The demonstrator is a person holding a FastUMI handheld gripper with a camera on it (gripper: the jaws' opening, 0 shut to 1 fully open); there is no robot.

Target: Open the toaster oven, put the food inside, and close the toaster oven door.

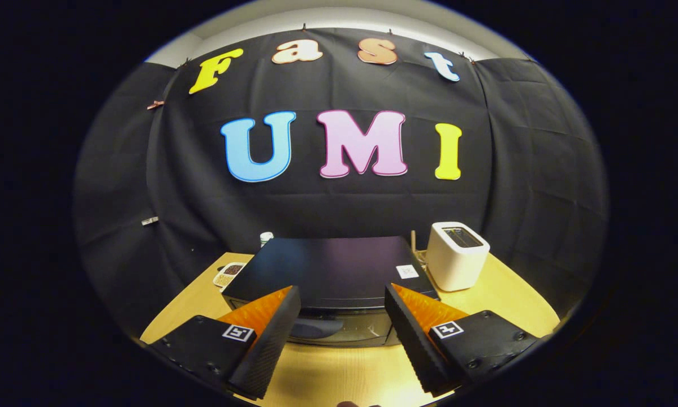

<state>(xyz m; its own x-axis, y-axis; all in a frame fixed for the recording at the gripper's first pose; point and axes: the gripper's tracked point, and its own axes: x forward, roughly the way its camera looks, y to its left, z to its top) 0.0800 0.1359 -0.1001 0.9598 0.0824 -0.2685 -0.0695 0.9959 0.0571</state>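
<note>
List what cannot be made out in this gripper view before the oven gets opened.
- Toaster oven door: seen from above, its front is foreshortened and partly behind the open gripper fingers, so its handle is unclear.
- Oven's inside: hidden by its dark top.
- Small tray left of the oven: contents too small to identify.
- Pale-capped container: mostly behind the oven.
- Stick-like things between the oven and the white toaster: too thin to identify.

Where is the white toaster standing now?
In the gripper view, the white toaster stands on the wooden table, just right of the black toaster oven, beyond the open tool.
</note>
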